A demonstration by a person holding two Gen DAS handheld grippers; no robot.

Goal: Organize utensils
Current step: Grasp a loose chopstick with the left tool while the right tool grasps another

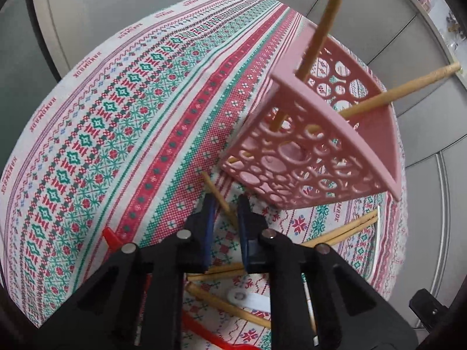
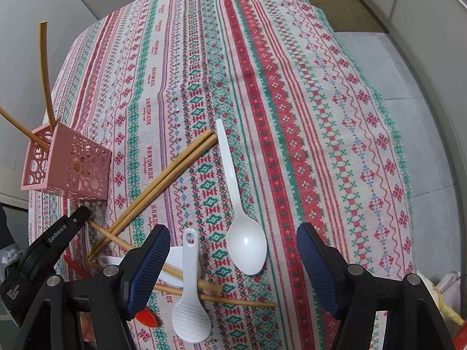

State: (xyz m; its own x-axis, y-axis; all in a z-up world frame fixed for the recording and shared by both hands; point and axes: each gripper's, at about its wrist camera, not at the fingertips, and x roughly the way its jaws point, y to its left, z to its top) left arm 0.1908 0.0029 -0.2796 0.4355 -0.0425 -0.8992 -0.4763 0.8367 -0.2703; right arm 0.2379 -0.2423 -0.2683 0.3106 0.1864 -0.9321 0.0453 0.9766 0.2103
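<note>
A pink perforated holder [image 1: 315, 145] [image 2: 67, 166] stands on the patterned tablecloth with two wooden chopsticks [image 1: 321, 26] leaning in it. My left gripper [image 1: 226, 207] is shut on one wooden chopstick [image 1: 217, 195] just in front of the holder; it shows at the left of the right wrist view [image 2: 70, 221]. My right gripper [image 2: 233, 265] is open and empty above a white spoon [image 2: 242, 233] and a white rice paddle [image 2: 189, 306]. More chopsticks [image 2: 163, 180] lie loose on the cloth. A red utensil [image 2: 147, 318] lies partly hidden under the right gripper's finger.
The tablecloth [image 2: 292, 87] covers the table, whose edge curves round at the right and far side. Grey partition walls [image 1: 146, 0] stand behind. Yellow and red items [image 2: 449, 315] sit off the table at lower right.
</note>
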